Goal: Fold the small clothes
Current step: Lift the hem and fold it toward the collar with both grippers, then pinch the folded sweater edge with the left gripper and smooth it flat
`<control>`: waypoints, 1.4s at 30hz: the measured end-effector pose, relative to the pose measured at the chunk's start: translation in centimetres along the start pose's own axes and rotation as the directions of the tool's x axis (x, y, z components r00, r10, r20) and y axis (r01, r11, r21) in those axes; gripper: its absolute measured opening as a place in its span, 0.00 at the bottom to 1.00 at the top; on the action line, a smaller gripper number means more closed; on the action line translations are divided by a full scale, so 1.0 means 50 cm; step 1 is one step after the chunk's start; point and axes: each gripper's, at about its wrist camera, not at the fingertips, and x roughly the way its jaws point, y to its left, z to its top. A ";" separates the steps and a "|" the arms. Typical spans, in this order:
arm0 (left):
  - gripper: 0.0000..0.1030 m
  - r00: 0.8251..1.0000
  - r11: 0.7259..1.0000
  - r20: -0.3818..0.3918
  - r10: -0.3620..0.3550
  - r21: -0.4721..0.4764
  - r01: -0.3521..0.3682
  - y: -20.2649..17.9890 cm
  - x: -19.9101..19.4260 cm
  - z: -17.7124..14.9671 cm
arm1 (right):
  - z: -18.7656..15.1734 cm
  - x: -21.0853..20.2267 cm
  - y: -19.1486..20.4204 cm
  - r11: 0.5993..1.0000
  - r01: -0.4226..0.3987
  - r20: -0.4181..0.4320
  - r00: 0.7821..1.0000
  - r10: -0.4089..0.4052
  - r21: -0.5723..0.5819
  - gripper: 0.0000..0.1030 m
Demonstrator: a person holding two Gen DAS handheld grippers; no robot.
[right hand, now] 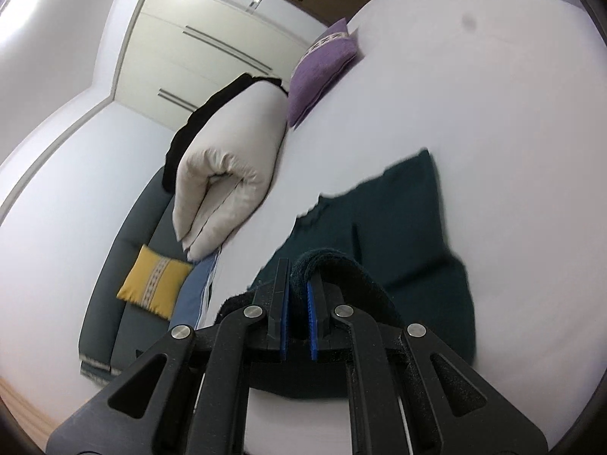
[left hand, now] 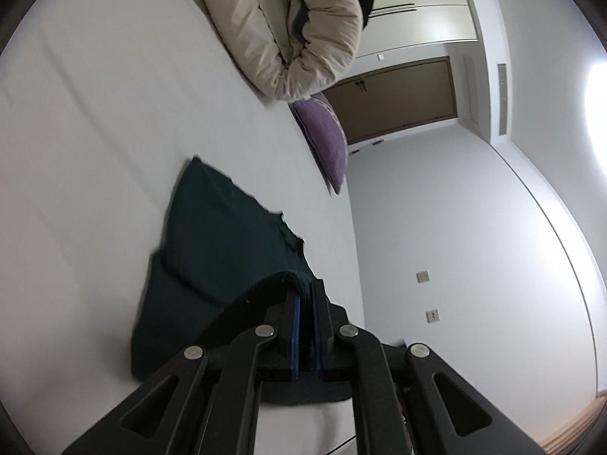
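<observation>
A dark teal garment (left hand: 220, 235) lies on the white bed (left hand: 95, 144). Its near edge is lifted off the sheet. My left gripper (left hand: 305, 292) is shut on a fold of that edge, which wraps over the fingertips. In the right wrist view the same garment (right hand: 402, 220) spreads out ahead on the bed (right hand: 493, 94). My right gripper (right hand: 299, 276) is shut on another bunched part of the near edge. The far part of the garment rests flat on the sheet.
A rolled beige duvet (left hand: 288, 26) (right hand: 227, 167) and a purple cushion (left hand: 326, 140) (right hand: 322, 68) lie further up the bed. Beside the bed stand a dark sofa (right hand: 125, 250) with a yellow cushion (right hand: 151, 280), a wardrobe (right hand: 197, 41) and a brown door (left hand: 402, 98).
</observation>
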 end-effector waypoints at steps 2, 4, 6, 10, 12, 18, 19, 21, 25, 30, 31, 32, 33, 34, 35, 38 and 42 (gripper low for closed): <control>0.06 1.000 1.000 0.002 0.017 -0.010 -0.017 0.007 0.039 0.037 | 0.040 0.049 -0.006 1.000 0.019 0.008 1.000 -0.019 0.009 0.06; 0.06 0.999 0.999 -0.004 0.043 0.000 -0.043 0.007 0.075 0.064 | 0.068 0.093 -0.011 0.999 0.034 0.012 0.999 -0.034 0.011 0.06; 0.06 0.998 0.998 -0.006 0.062 0.005 -0.062 0.009 0.110 0.090 | 0.100 0.148 -0.017 0.998 0.063 0.011 0.998 -0.064 0.009 0.06; 0.06 0.996 0.996 -0.004 0.092 -0.016 -0.092 0.027 0.188 0.154 | 0.139 0.238 -0.041 0.993 0.115 0.012 0.993 -0.115 0.024 0.06; 0.06 0.993 0.993 -0.002 0.118 -0.023 -0.118 0.040 0.221 0.179 | 0.164 0.278 -0.057 0.989 0.146 0.014 0.989 -0.147 0.034 0.06; 0.15 0.964 0.964 -0.006 0.266 -0.020 -0.266 0.104 0.313 0.217 | 0.207 0.403 -0.131 0.972 0.218 -0.020 0.976 -0.218 0.089 0.08; 0.23 0.956 0.956 -0.014 0.294 -0.013 -0.294 0.111 0.325 0.220 | 0.211 0.419 -0.149 0.964 0.243 -0.034 0.970 -0.240 0.104 0.10; 0.43 0.955 0.955 -0.009 0.297 -0.013 -0.298 0.122 0.327 0.216 | 0.226 0.461 -0.181 0.951 0.284 -0.054 0.959 -0.279 0.127 0.16; 0.47 0.948 0.946 0.005 0.317 0.065 -0.317 0.098 0.302 0.190 | 0.227 0.462 -0.192 0.958 0.260 -0.007 0.965 -0.261 0.120 0.46; 0.47 0.926 0.905 0.026 0.376 0.203 -0.373 0.064 0.254 0.121 | 0.212 0.423 -0.157 0.948 0.318 0.009 0.948 -0.318 0.030 0.48; 0.47 0.920 0.894 0.036 0.391 0.223 -0.389 0.061 0.240 0.105 | 0.204 0.410 -0.144 0.949 0.314 0.014 0.949 -0.314 -0.006 0.48; 0.47 0.915 0.883 0.047 0.402 0.244 -0.400 0.059 0.226 0.087 | 0.181 0.378 -0.127 0.945 0.321 0.008 0.947 -0.321 -0.057 0.48; 0.47 0.911 0.877 0.049 0.409 0.256 -0.407 0.060 0.218 0.074 | 0.166 0.372 -0.113 0.937 0.335 0.003 0.942 -0.337 -0.101 0.48; 0.47 0.906 0.868 0.052 0.420 0.268 -0.418 0.062 0.210 0.060 | 0.145 0.365 -0.095 0.923 0.350 0.000 0.935 -0.355 -0.161 0.48; 0.47 0.899 0.857 0.059 0.433 0.281 -0.431 0.065 0.201 0.046 | 0.127 0.358 -0.085 0.910 0.360 -0.004 0.929 -0.369 -0.207 0.48; 0.47 0.876 0.819 0.078 0.475 0.325 -0.473 0.076 0.183 0.007 | 0.071 0.332 -0.064 0.884 0.364 -0.006 0.924 -0.383 -0.292 0.48; 0.47 0.864 0.796 0.089 0.496 0.349 -0.494 0.098 0.168 -0.029 | -0.003 0.284 -0.060 0.849 0.391 0.002 0.909 -0.418 -0.356 0.48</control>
